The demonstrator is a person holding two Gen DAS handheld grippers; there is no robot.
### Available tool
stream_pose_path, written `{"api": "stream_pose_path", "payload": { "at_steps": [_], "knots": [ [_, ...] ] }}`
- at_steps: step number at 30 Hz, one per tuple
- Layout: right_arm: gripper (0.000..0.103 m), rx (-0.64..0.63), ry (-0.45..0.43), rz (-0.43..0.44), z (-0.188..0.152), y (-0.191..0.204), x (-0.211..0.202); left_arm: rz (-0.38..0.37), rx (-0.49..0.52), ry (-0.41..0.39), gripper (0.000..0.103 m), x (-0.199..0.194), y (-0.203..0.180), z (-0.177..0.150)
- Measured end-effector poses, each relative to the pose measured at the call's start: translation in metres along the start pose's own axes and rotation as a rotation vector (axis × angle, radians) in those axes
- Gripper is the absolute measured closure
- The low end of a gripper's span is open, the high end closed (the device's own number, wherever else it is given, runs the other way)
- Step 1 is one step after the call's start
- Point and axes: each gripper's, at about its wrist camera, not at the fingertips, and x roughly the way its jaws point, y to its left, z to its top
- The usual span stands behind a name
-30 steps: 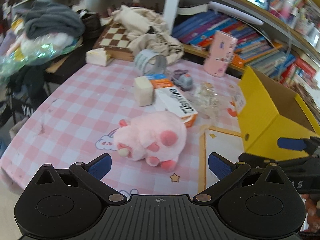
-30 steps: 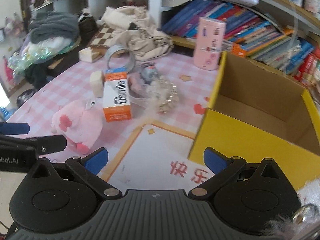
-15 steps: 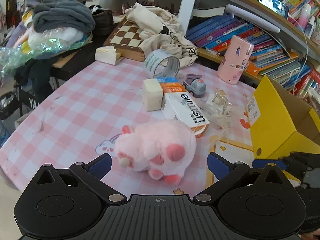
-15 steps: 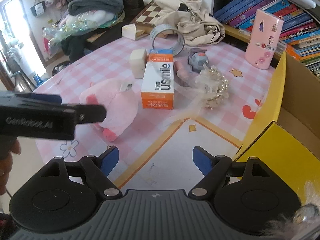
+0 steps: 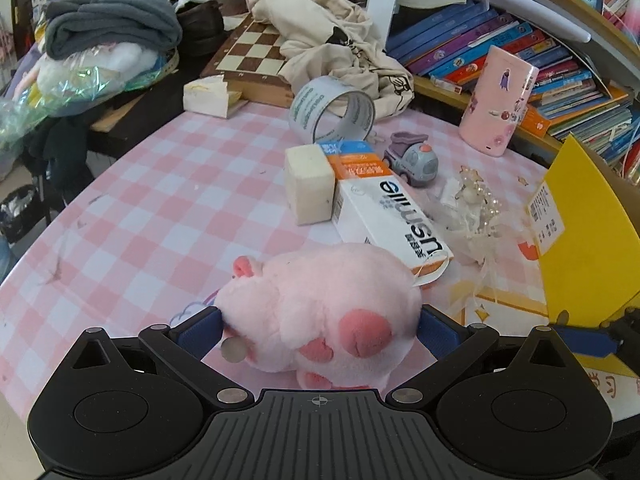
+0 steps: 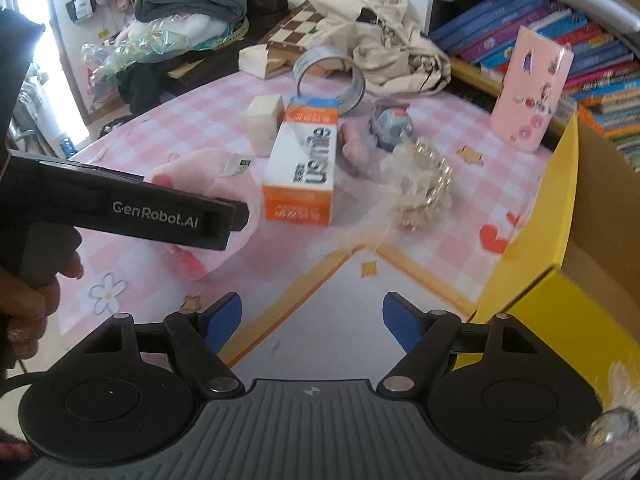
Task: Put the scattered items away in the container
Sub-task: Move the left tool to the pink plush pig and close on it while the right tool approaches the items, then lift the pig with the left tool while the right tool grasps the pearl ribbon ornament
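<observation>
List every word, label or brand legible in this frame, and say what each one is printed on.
"usmile": side of the white and orange box.
"GenRobot.AI": side of the left gripper, seen from the right wrist view.
Tape roll: printed lettering, too blurred to read.
Label on the yellow box: too small to read.
Book spines, red characters on the mat: illegible.

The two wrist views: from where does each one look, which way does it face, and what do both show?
Left wrist: sits on the left tool, facing across the table; its fingers flank the pink plush.
Right wrist: sits on the right tool, open over the mat, facing the same items; the left tool and a hand show.
Shared: plush, toothpaste box, yellow box.
</observation>
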Motion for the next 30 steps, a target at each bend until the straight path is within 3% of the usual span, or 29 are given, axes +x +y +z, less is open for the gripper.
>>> {"api": "stream_pose_path", "payload": {
  "at_steps": [7, 12, 21, 30],
  "knots": [
    [0.053, 0.036, -0.028, -0.051, 0.008, -0.01, 0.012, -0.029, -0.011, -0.014, 0.007, 0.0, 0.011, 0.002],
    [0.052, 0.04, -0.054, -0.072, 0.017, -0.01, 0.02, 0.0, -0.056, -0.015, 0.011, -0.004, 0.027, 0.005],
    [0.052, 0.049, -0.02, 0.05, 0.032, 0.004, 0.041, 0.061, -0.119, -0.014, 0.014, -0.013, 0.055, 0.006],
    [0.048, 0.061, -0.022, 0.011, 0.053, 0.011, 0.075, 0.066, -0.099, -0.01, 0.014, -0.014, 0.059, 0.004]
  ]
}}
